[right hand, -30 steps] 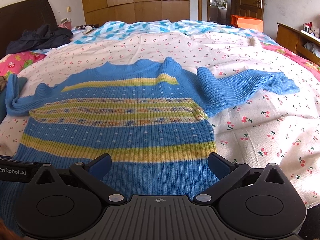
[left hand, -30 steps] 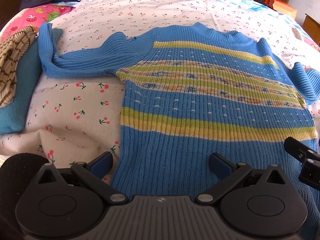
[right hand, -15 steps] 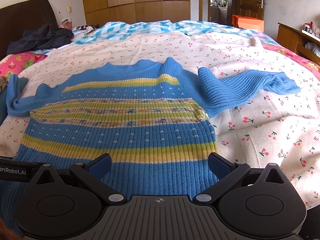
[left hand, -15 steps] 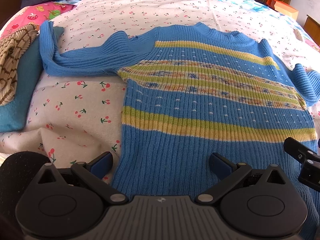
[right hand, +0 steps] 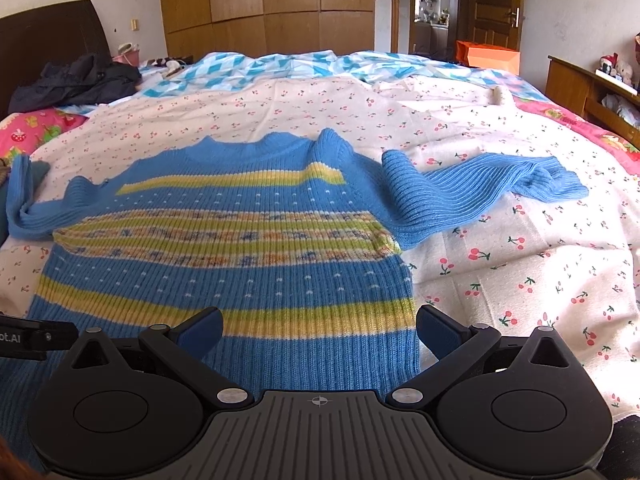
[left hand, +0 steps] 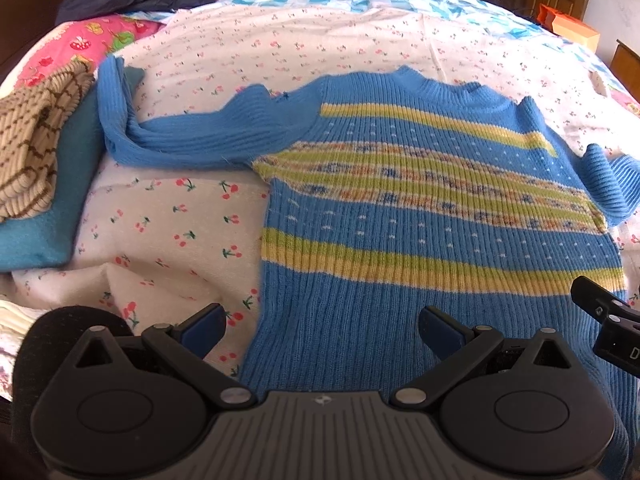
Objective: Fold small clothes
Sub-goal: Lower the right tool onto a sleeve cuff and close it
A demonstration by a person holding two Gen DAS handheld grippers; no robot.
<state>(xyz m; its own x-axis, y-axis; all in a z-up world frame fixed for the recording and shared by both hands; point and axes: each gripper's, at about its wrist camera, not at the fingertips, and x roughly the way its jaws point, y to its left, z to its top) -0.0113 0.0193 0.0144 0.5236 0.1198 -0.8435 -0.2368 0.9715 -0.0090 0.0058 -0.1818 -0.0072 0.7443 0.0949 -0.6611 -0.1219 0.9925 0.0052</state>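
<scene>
Bed (right hand: pixel 500 264) covered by a white sheet printed with small red cherries; a blue-and-white checked quilt (right hand: pixel 256 70) lies across its far side. Blue knitted sweater (right hand: pixel 224 248) with yellow and green stripes lies flat, front up, on the sheet, hem toward the cameras, collar away. One sleeve (right hand: pixel 480 192) stretches out to the right, rumpled near the shoulder; the other sleeve (left hand: pixel 192 140) runs left, its cuff turned up against a folded teal garment (left hand: pixel 52 208). A beige-and-brown knit (left hand: pixel 32 148) rests on top of that teal garment. Dark jacket (right hand: pixel 76 84) is heaped at the headboard end.

Left gripper (left hand: pixel 320 330) hovers over the sweater's lower left edge, jaws spread wide, nothing between them. Right gripper (right hand: pixel 318 330) hovers over the lower right edge, jaws likewise spread wide and empty.
</scene>
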